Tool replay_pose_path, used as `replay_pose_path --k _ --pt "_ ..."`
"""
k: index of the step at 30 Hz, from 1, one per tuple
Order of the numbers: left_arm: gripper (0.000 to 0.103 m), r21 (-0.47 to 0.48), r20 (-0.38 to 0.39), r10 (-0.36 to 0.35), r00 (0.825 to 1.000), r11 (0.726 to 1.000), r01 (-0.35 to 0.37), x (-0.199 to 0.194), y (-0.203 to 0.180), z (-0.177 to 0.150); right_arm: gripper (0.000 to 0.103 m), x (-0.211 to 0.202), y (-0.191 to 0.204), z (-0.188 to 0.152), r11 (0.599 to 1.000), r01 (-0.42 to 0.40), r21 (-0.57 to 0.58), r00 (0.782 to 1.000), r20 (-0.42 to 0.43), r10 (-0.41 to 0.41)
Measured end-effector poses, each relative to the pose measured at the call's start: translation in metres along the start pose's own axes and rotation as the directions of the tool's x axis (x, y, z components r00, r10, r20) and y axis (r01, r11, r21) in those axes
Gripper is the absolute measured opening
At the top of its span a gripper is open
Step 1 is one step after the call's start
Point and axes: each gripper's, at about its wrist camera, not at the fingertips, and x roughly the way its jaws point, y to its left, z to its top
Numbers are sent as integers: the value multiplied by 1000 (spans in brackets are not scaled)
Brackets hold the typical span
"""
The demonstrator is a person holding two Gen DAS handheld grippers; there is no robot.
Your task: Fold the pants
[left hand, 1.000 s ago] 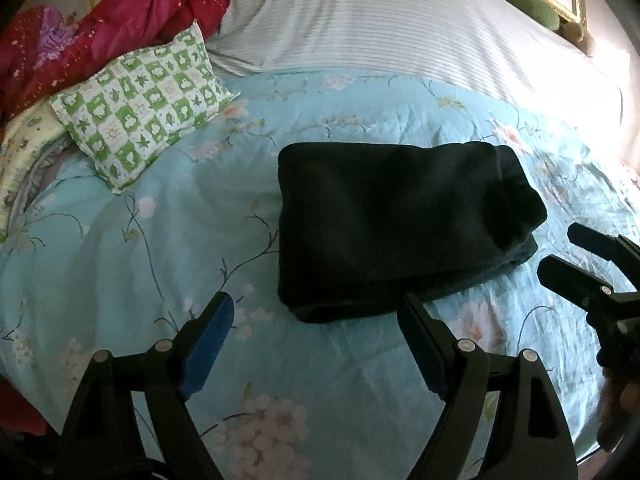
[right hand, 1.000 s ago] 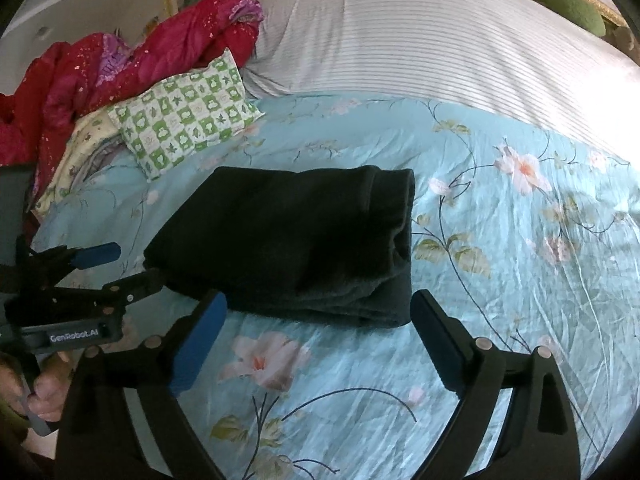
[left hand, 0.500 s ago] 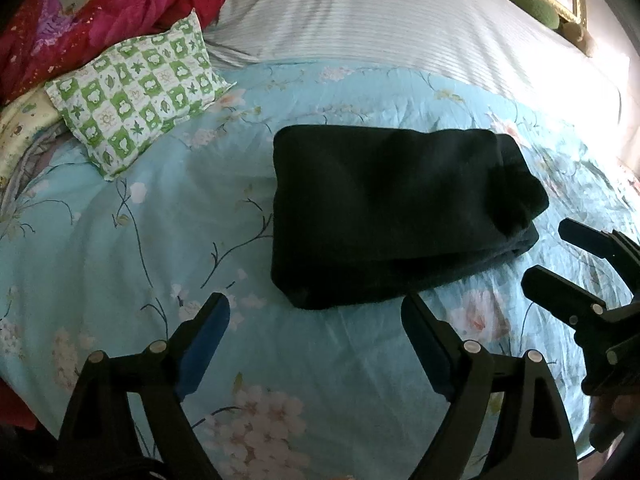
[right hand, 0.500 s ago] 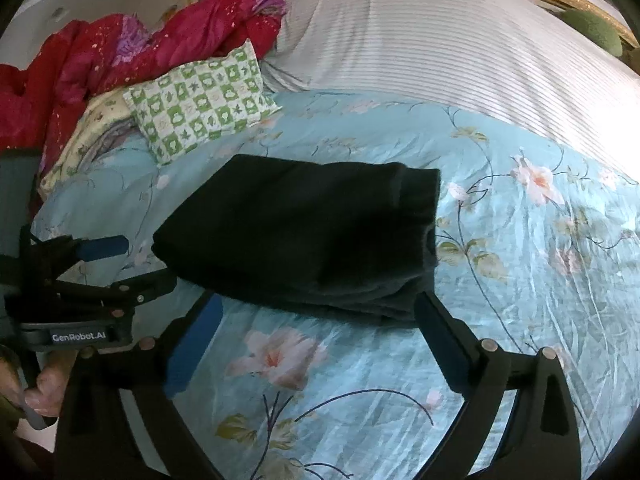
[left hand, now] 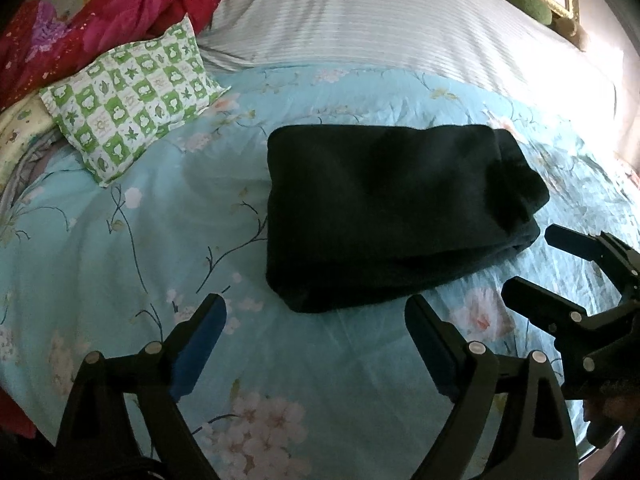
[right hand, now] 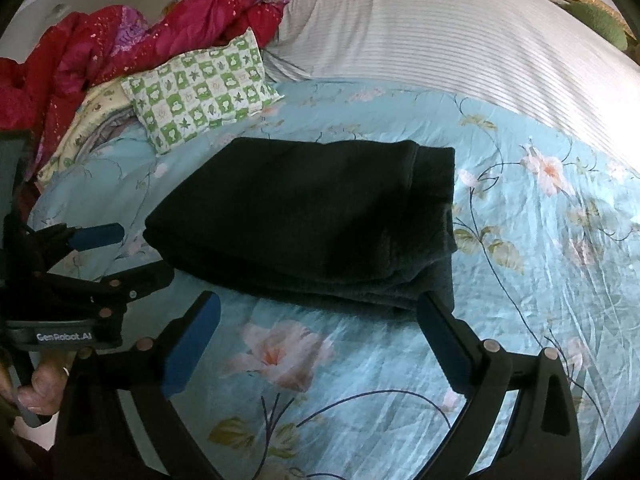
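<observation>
Both claws released: left gripper point(left hand: 316, 312) jaws opening, right gripper point(right hand: 320, 312) wide, nothing between. Pants point(left hand: 392, 212) lie folded just beyond; withdraw clear without snagging the near edge.

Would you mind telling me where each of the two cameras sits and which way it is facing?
Left wrist view: sits on the left gripper, looking forward and down across the bed at the folded black pants; its own open fingers show, with the right gripper at the right edge.
Right wrist view: sits on the right gripper, angled down at the same pants from their other side; its open fingers, the left gripper and a hand show at left.
Shared: pants, green checked pillow, floral blue sheet, each other's gripper.
</observation>
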Motion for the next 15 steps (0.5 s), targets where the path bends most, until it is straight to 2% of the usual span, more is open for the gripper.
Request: replay_pose_path --k 15 --pt "92 -4 -20 -4 1000 1000 4 4 4 0 99 2 9 -2 1000 -2 -28 1000 -24 2"
